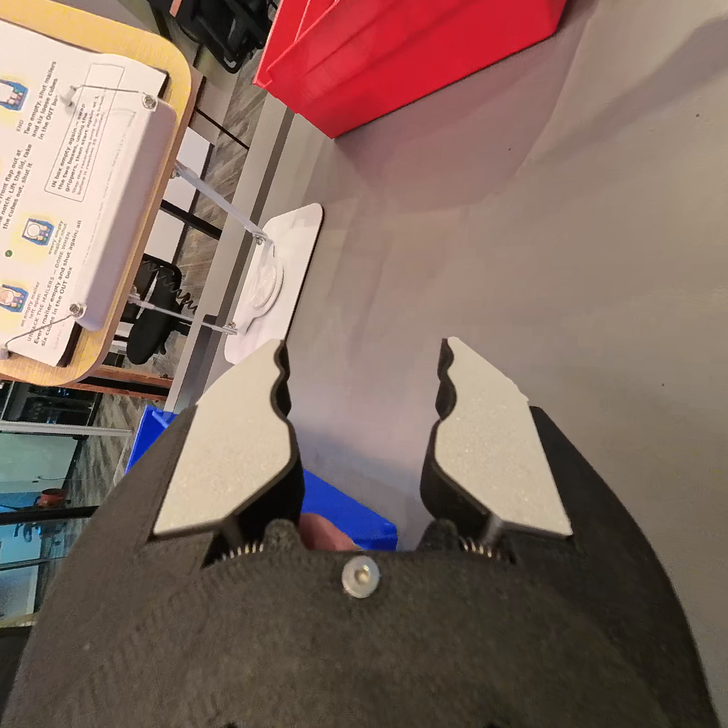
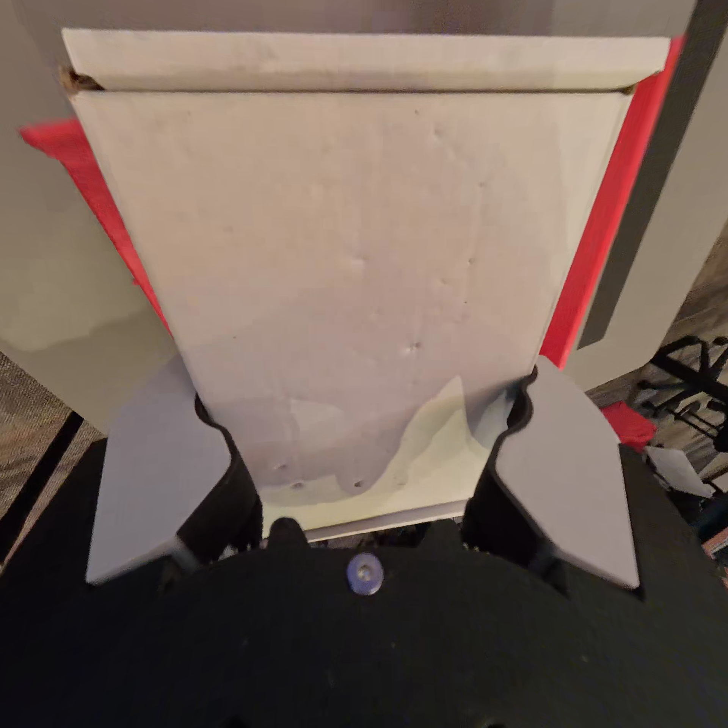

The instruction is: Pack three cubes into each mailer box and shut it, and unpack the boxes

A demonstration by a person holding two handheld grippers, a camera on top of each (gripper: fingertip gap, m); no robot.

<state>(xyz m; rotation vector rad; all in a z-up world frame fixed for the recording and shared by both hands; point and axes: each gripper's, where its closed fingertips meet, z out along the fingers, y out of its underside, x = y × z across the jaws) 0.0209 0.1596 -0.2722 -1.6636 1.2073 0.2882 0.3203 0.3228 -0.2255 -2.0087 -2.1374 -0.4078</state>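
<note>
Cardboard fills the right wrist view: a white mailer box [image 2: 315, 236], shut, with its lid seam running across the far end. The right gripper [image 2: 362, 398] has it by the near end, one finger [image 2: 157, 472] pressed to each long side, the jaws spread as wide as the box and closed against it. The box is dented and pocked in several spots on its top face. Behind and under it shows a red bin [image 2: 583, 236], its rim peeking out on both sides of the box; whether the box rests on the bin or is held above it cannot be told. Grey desk [image 2: 59, 236] lies to the left, and the desk's right edge falls away to carpet and a dark chair base [image 2: 685, 394].

The left gripper [image 1: 364, 346] stands open with a wide gap between its fingers [image 1: 236, 433] and nothing in it. It hangs over bare grey desk [image 1: 551, 275]. The red bin [image 1: 394, 59] sits at the far end of the desk in this view. Along the desk's left edge lies a white plate [image 1: 283, 252] that carries a clear stand, and on that stand is a wooden board [image 1: 169, 118] with a printed sheet [image 1: 59, 177] clipped to it. A blue bin [image 1: 346, 512] shows low down, behind the gripper's fingers, at the near left corner. No cubes show in either view.
</note>
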